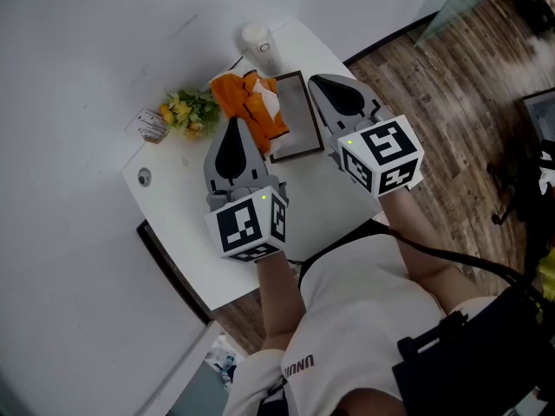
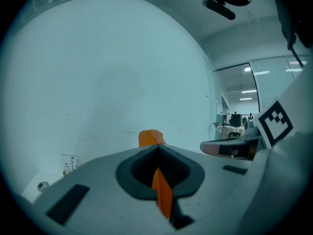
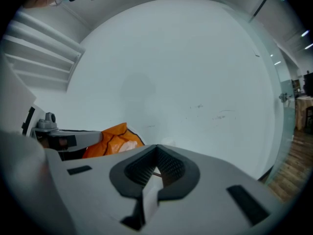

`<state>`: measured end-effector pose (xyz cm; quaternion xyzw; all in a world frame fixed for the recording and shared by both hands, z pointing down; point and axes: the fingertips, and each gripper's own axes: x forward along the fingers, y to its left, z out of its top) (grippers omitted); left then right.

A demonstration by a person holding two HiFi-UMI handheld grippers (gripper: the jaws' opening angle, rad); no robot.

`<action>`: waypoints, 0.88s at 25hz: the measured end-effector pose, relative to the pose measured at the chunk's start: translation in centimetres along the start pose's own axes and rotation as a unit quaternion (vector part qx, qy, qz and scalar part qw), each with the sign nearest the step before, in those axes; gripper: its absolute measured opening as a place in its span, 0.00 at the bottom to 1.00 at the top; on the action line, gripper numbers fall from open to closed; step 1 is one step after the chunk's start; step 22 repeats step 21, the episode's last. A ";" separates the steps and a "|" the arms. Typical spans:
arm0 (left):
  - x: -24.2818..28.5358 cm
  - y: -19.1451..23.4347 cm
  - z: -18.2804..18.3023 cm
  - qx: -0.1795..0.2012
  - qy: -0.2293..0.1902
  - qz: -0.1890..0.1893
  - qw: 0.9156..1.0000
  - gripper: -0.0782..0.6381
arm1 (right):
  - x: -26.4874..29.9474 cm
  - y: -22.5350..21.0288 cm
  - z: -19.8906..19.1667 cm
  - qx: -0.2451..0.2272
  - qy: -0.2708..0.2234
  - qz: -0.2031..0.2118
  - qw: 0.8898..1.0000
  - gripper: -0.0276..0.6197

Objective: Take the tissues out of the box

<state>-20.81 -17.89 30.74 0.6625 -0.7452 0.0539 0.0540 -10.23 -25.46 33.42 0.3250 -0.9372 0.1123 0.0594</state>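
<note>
An orange tissue pack [image 1: 250, 102] with white showing at its opening lies on the white table [image 1: 321, 206], left of a flat dark-framed tray [image 1: 310, 148]. My left gripper [image 1: 232, 128] hovers just left of the pack with its jaws together. In the left gripper view the pack's top [image 2: 150, 137] peeks over the left gripper [image 2: 157, 150], and a strip of orange shows in the slit between the jaws. My right gripper [image 1: 333, 83] hangs over the tray's right side, also shut. In the right gripper view the pack [image 3: 113, 140] lies to the left of the right gripper [image 3: 157, 148].
Yellow flowers [image 1: 187, 111] and a small card [image 1: 152, 126] lie at the table's far left, near the wall. A white cylinder [image 1: 258, 42] stands at the far corner. Wooden floor [image 1: 451, 85] lies to the right of the table.
</note>
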 end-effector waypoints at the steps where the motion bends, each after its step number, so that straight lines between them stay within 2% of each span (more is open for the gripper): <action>1: 0.0 0.0 0.0 0.000 0.000 0.000 1.000 0.12 | 0.0 0.0 -0.1 0.000 0.000 0.000 1.000 0.07; 22: 0.4 0.0 -0.3 0.001 0.005 -0.007 1.000 0.12 | 0.4 0.0 -0.2 0.000 0.001 0.001 1.000 0.07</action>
